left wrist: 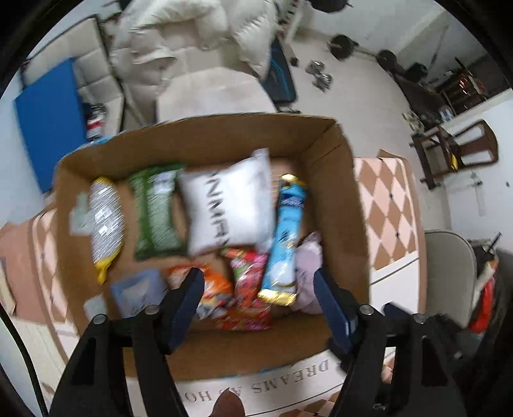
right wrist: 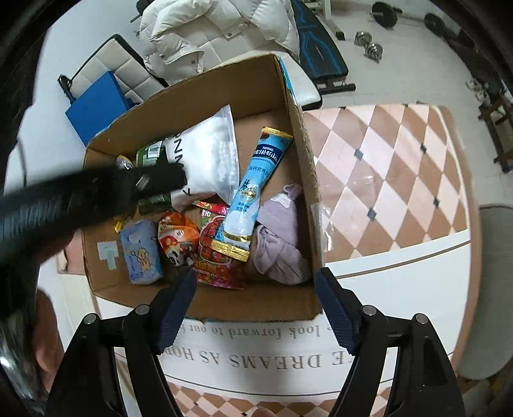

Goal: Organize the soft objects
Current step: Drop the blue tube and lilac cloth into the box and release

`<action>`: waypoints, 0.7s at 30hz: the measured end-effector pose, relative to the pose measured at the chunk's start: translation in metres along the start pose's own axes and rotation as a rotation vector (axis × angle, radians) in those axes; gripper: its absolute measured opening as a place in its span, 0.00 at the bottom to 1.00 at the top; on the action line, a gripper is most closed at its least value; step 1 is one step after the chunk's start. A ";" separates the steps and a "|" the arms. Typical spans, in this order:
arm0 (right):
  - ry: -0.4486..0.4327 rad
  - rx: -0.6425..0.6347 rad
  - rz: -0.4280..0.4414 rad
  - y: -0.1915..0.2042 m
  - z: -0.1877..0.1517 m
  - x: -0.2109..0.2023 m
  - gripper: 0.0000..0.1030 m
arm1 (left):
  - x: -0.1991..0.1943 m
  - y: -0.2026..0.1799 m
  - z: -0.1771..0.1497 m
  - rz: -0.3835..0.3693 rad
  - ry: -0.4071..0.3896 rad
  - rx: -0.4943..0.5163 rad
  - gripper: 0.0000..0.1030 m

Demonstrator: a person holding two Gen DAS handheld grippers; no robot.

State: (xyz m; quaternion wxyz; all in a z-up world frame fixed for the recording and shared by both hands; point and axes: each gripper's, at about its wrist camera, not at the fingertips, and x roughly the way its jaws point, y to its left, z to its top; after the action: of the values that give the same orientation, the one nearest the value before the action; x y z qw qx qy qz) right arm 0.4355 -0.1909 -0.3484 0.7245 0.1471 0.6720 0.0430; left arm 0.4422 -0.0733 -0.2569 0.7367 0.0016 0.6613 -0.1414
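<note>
An open cardboard box holds soft packs: a white pillow pack, a green pack, a silver and yellow pack, a long light-blue packet, a red snack bag, an orange bag, a blue tissue pack and a lilac cloth. My left gripper is open and empty above the box's near side. My right gripper is open and empty at the near wall. The left gripper's black body crosses the right wrist view.
The box stands on a table with a checkered cloth with a white printed border. Behind are a white padded jacket, a blue board, dumbbells on the floor and a wooden chair.
</note>
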 end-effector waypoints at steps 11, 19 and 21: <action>-0.028 -0.072 -0.079 0.005 -0.031 -0.019 0.78 | -0.045 0.036 -0.071 0.130 -0.117 -0.077 0.70; -0.088 -0.116 -0.129 0.015 -0.050 -0.037 0.80 | -0.068 0.035 -0.094 0.208 -0.200 -0.096 0.92; -0.108 -0.121 -0.142 0.015 -0.052 -0.042 0.96 | -0.073 0.033 -0.099 0.214 -0.215 -0.100 0.99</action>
State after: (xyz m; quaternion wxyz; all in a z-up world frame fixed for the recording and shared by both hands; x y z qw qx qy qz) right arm 0.3822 -0.1790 -0.3064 0.7686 0.0572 0.6368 0.0239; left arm 0.3471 -0.0078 -0.2043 0.8133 0.0202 0.5809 -0.0282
